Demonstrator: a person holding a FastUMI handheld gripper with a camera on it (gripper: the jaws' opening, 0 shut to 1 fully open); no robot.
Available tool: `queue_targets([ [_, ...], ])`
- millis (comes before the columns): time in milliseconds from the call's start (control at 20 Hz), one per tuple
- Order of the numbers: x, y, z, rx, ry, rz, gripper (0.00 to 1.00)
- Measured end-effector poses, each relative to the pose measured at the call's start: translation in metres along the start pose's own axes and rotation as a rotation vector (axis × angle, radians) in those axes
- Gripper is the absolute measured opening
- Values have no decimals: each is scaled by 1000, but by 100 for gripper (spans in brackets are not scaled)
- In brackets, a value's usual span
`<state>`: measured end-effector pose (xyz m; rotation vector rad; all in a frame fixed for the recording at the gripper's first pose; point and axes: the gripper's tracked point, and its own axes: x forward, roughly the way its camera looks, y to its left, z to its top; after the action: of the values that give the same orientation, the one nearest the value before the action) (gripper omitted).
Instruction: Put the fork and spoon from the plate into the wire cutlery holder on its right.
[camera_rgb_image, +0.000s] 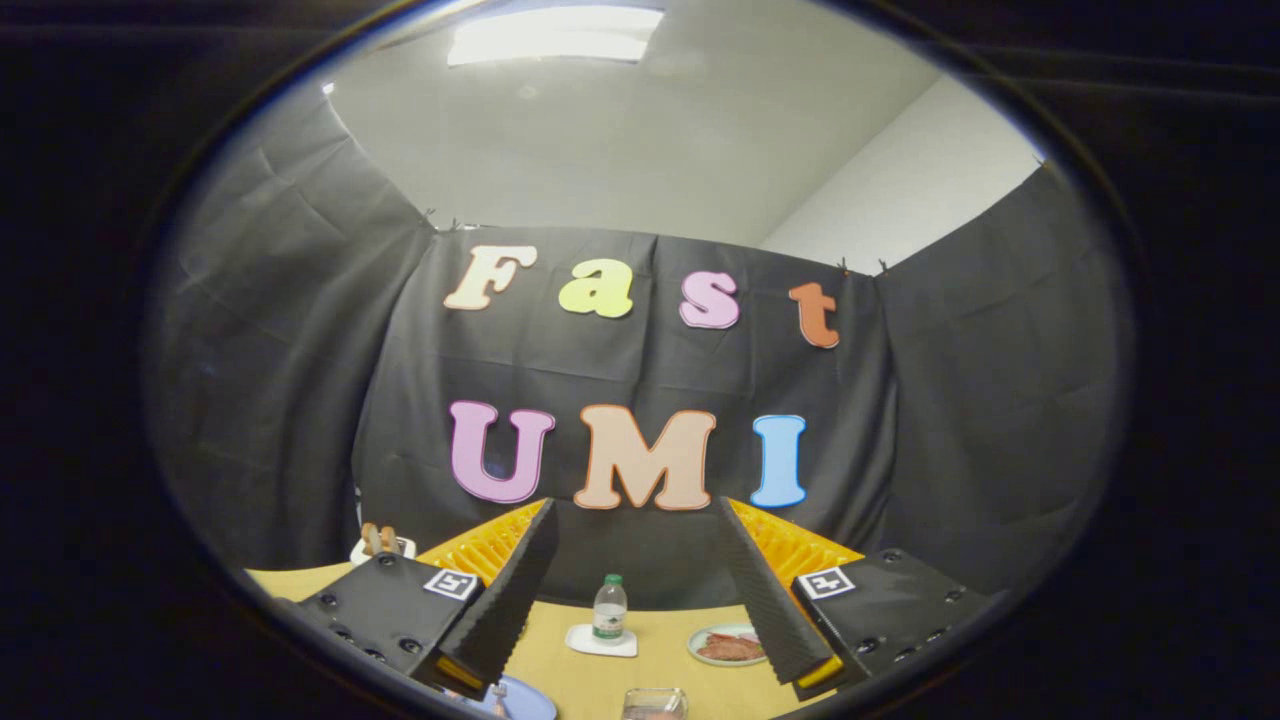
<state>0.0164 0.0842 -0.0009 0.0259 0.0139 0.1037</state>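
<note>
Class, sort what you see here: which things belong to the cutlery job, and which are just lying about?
Job:
blue plate, below the fingers, cutlery on it
wire holder
hand-held gripper, fingers spread apart, holding nothing

Lying about:
small bottle on a white coaster
plate of food

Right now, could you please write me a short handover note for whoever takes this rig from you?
Gripper: open and holding nothing, raised above the table and facing the booth wall.
Between the fingers, farther off: a small bottle standing on a white coaster, and a plate of food beside it.
Close in, low by one finger: the rim of a blue plate with what looks like a utensil tip; too little of it to tell which. A clear container sits near it.
Done: nothing that can be confirmed.
Left: find the wire holder, then move the fork and spoon into it.
</note>
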Motion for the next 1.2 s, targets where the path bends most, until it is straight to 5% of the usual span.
queue_targets([
  [450, 2, 47, -41, 25, 95, 91, 99],
  [1200, -24, 115, -215, 21, 509, 210, 100],
])
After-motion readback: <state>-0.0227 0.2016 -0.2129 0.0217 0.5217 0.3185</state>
